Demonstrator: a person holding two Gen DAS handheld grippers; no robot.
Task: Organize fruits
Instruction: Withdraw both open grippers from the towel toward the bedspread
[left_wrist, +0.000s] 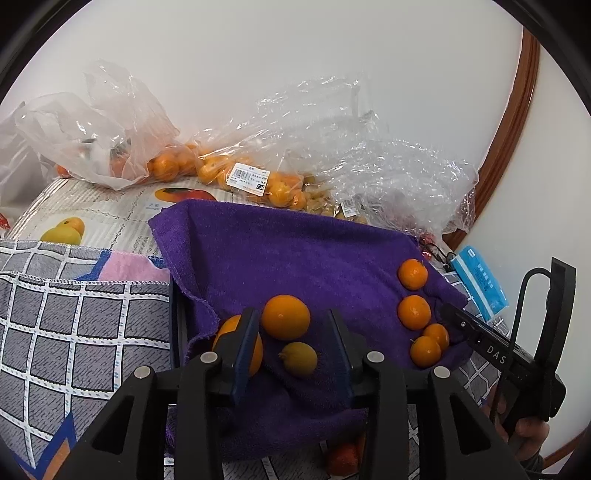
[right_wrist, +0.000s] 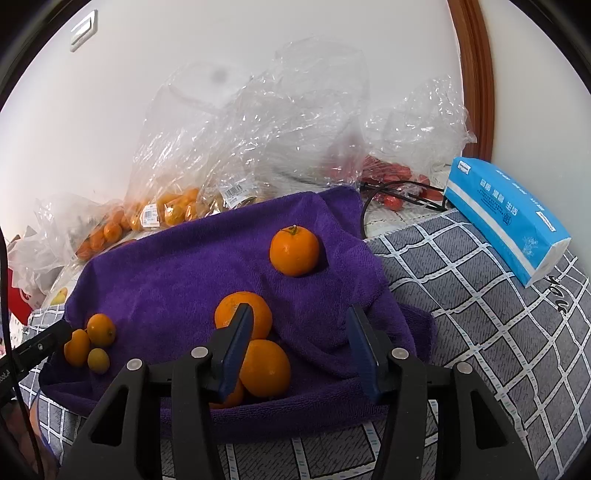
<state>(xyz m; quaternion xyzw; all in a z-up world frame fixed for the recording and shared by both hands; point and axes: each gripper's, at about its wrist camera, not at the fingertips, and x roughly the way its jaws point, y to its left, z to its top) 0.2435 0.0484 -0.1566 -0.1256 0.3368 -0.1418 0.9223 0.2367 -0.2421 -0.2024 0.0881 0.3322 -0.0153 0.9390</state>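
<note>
In the left wrist view, the left gripper (left_wrist: 291, 325) is let go, with its two blue fingers (left_wrist: 245, 343) apart and nothing squeezed. A round orange (left_wrist: 285, 316) and a small yellow-green fruit (left_wrist: 300, 358) lie between the fingers on a purple towel (left_wrist: 280, 251), and another orange (left_wrist: 236, 349) sits partly hidden behind the left finger. Four small oranges (left_wrist: 413, 312) lie in a row on the right side of the towel. Behind the towel are clear plastic bags (left_wrist: 258, 155) with more oranges inside. The towel lies on a grey checked cloth (left_wrist: 70, 325). In the right wrist view, the right gripper (right_wrist: 299, 328) is also let go and holds nothing. Two big oranges (right_wrist: 264, 365) sit by its left finger, touching each other, with a third one half hidden under them. One orange with a stem (right_wrist: 294, 251) sits alone further back on the towel. A blue tissue pack (right_wrist: 506, 218) lies on the checked cloth to the right.
</note>
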